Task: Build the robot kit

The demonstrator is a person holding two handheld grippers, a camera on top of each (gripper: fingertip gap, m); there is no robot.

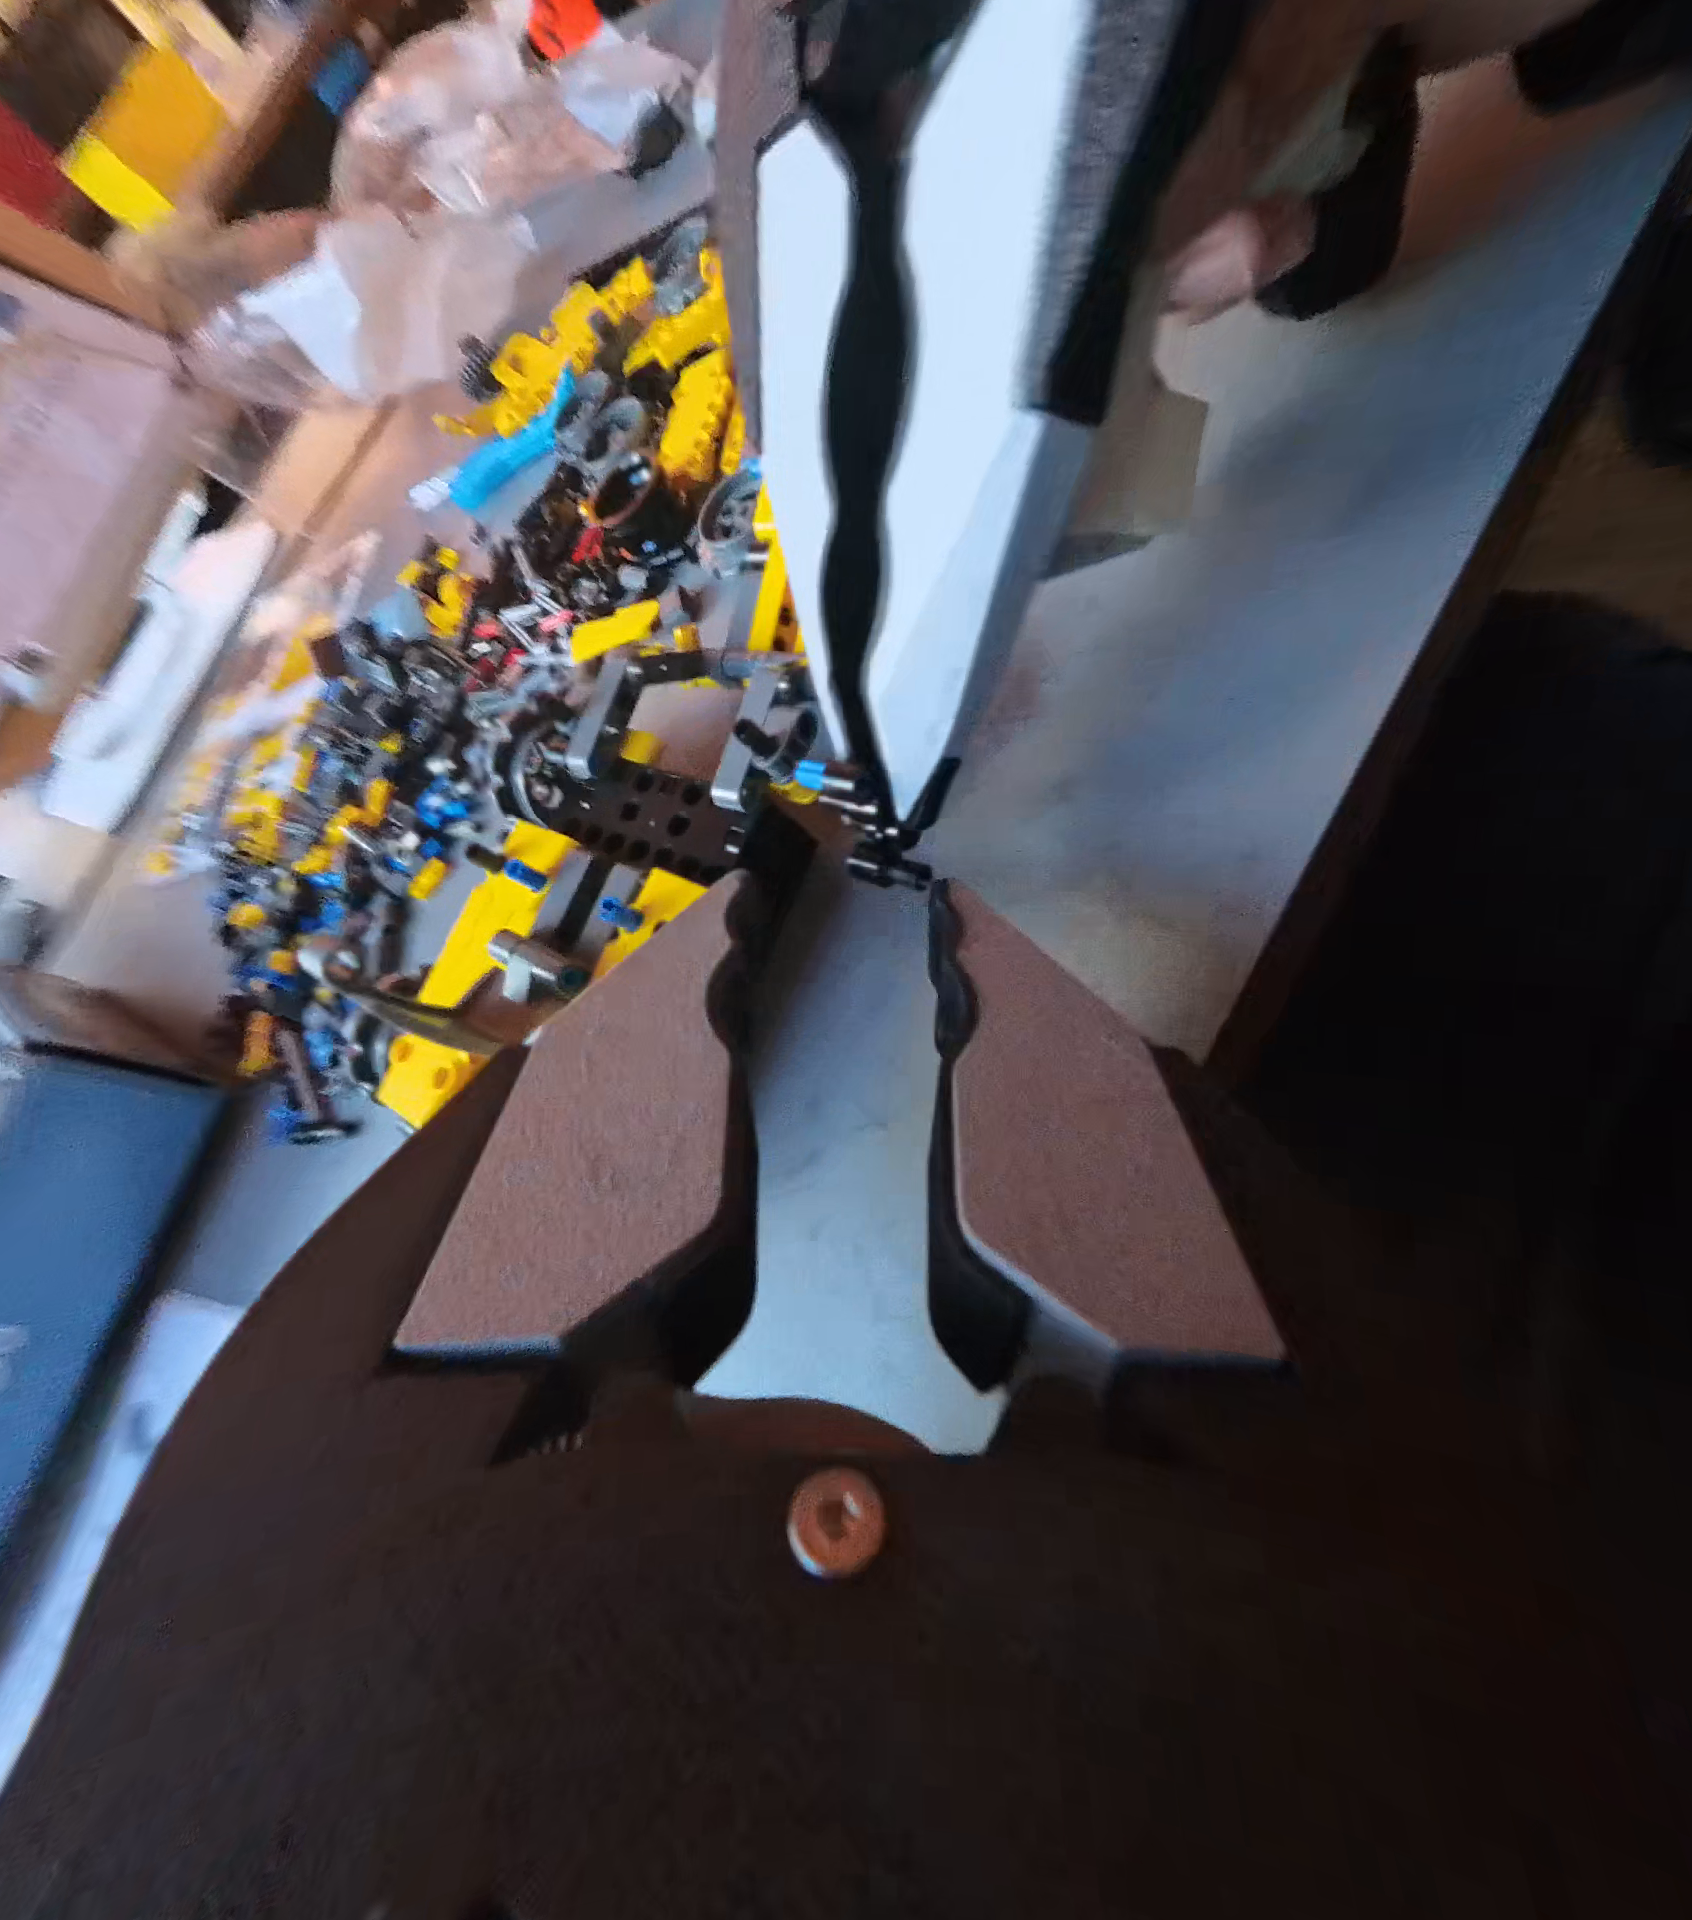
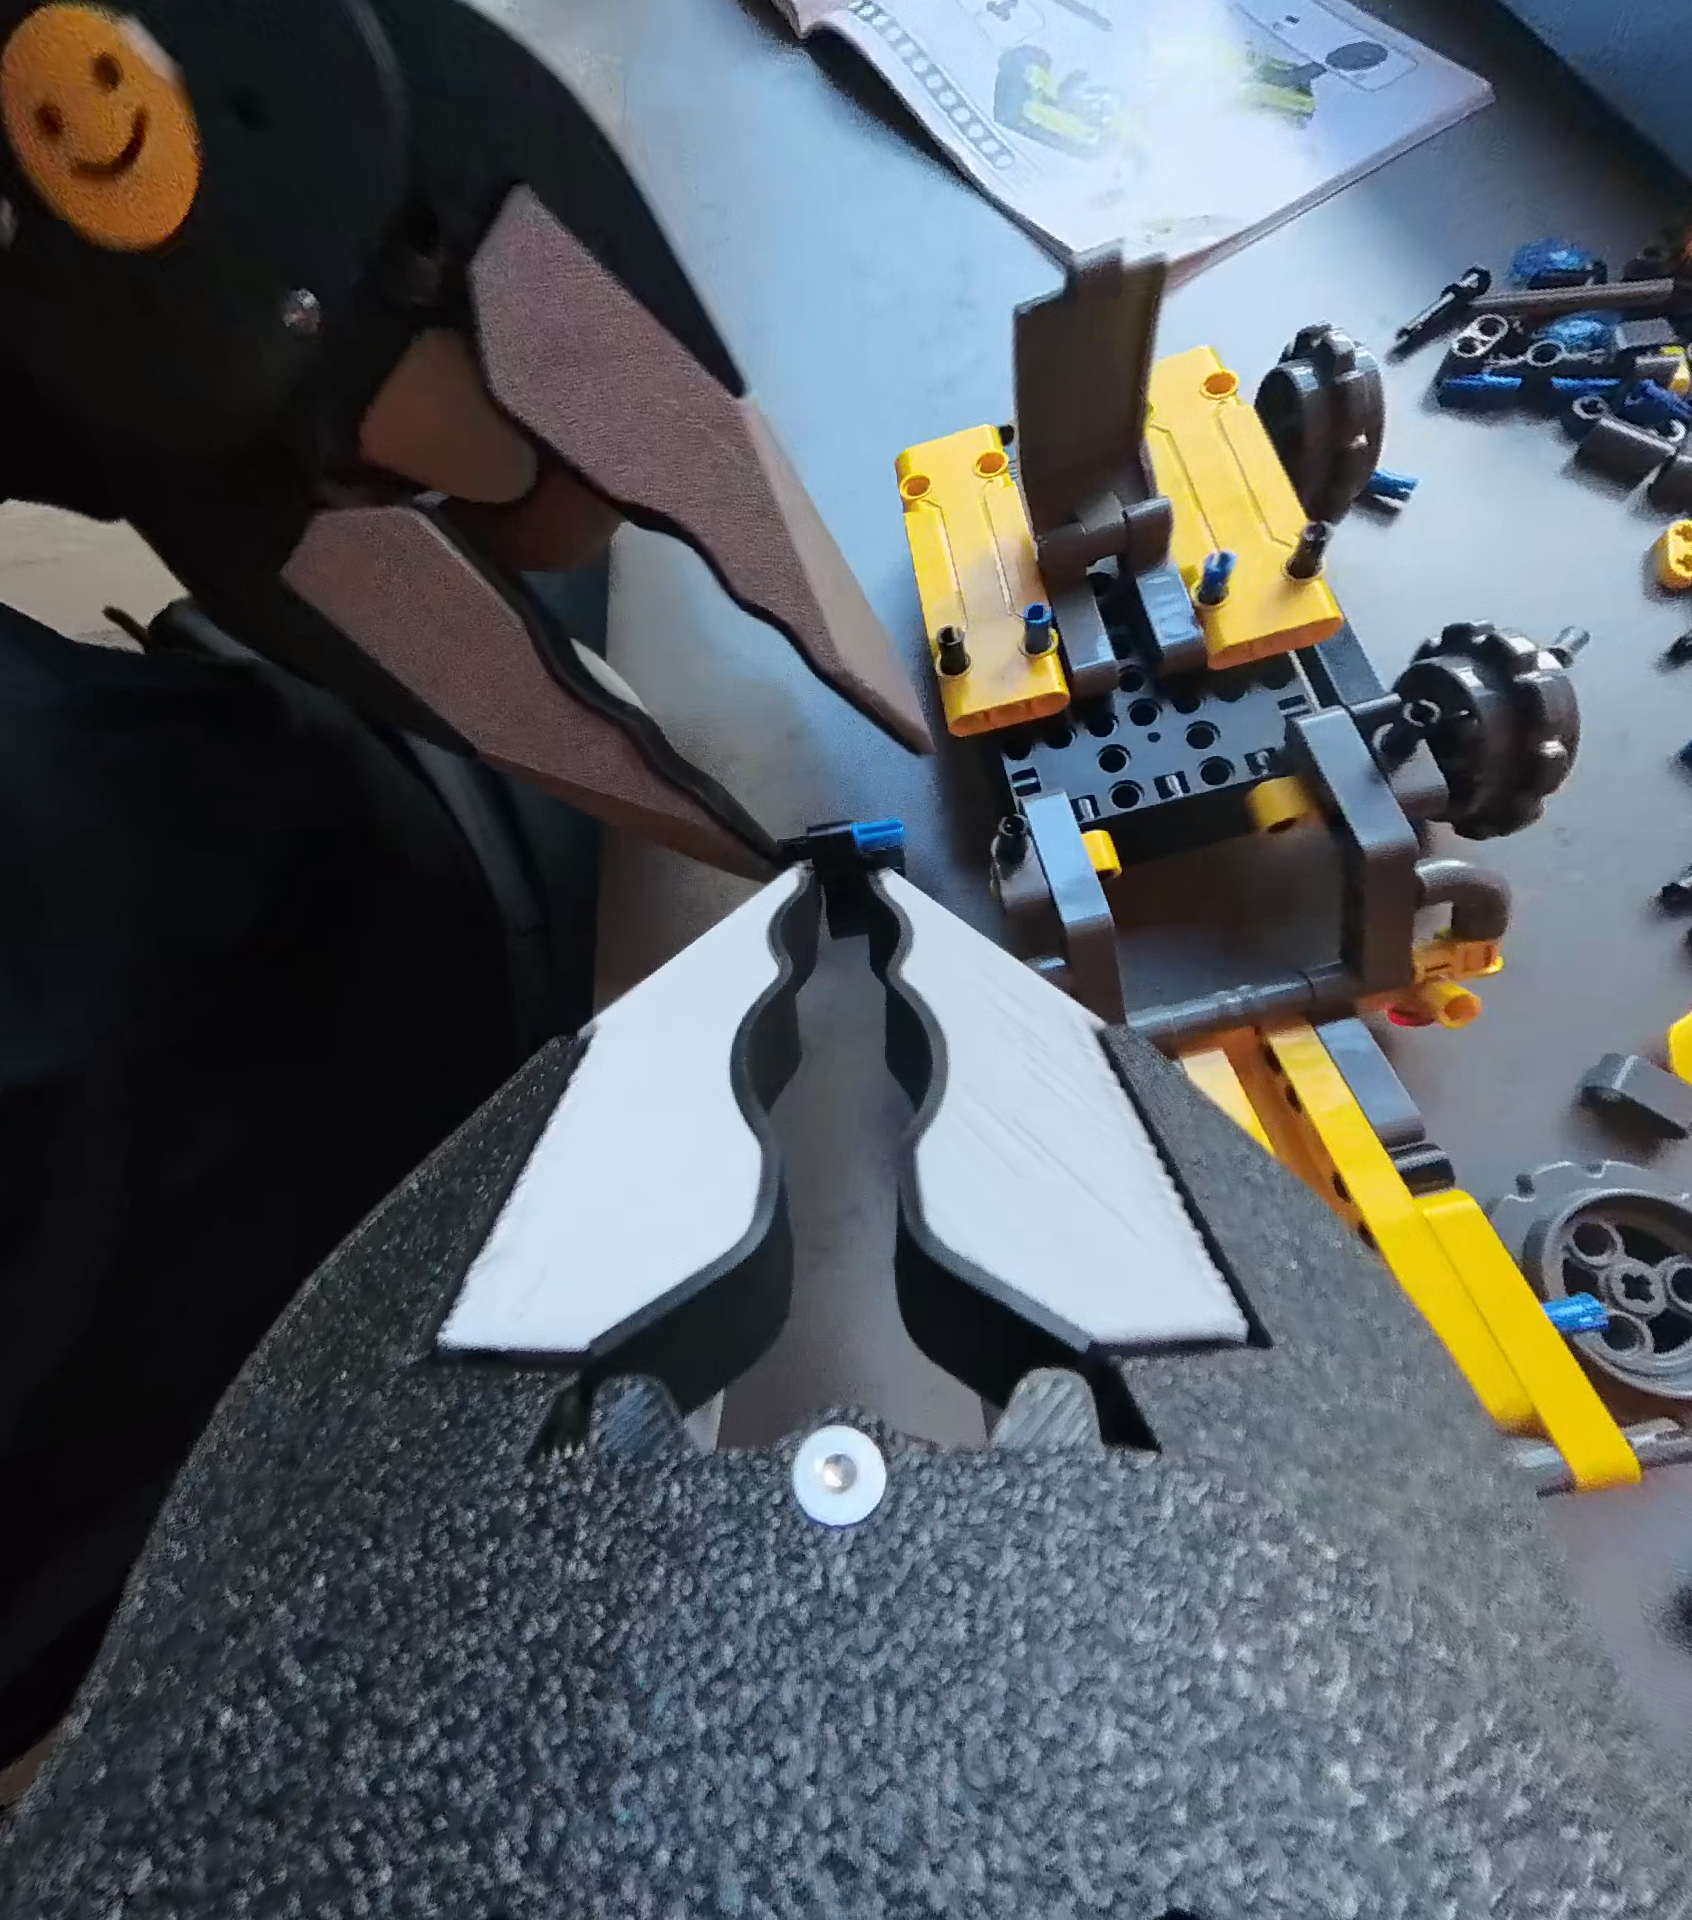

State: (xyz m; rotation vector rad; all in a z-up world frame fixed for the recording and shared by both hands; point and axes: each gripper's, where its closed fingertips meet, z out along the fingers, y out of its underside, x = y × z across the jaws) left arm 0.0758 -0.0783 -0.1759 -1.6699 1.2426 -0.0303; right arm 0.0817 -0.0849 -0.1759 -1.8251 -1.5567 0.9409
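My right gripper [image 2: 842, 878], with white fingers, is shut on a small black connector with a blue pin [image 2: 847, 836] and holds it above the dark table. My left gripper [image 2: 847, 798], with brown fingers, is open. Its lower fingertip [image 2: 764, 850] touches the connector's left end and its upper finger stands clear. In the left wrist view the left gripper [image 1: 844, 894] is open just below the connector [image 1: 883, 862], which the right gripper [image 1: 883, 821] holds from above. A partly built yellow, black and grey brick model [image 2: 1185, 748] lies just right of both grippers.
An open instruction booklet [image 2: 1185, 104] lies behind the model. Several loose blue, black and yellow pieces [image 2: 1652, 395] lie at the right, with a grey wheel [image 2: 1652, 1299] and a yellow beam [image 2: 1424, 1247]. A dark blue box [image 1: 11, 1351] lies at the left. A person's dark clothing [image 2: 146, 935] fills the left. Left and right tips are no more than a few centimetres apart. The grey wheel [image 2: 1652, 1299] is about equally far from each gripper, around 15 cm.
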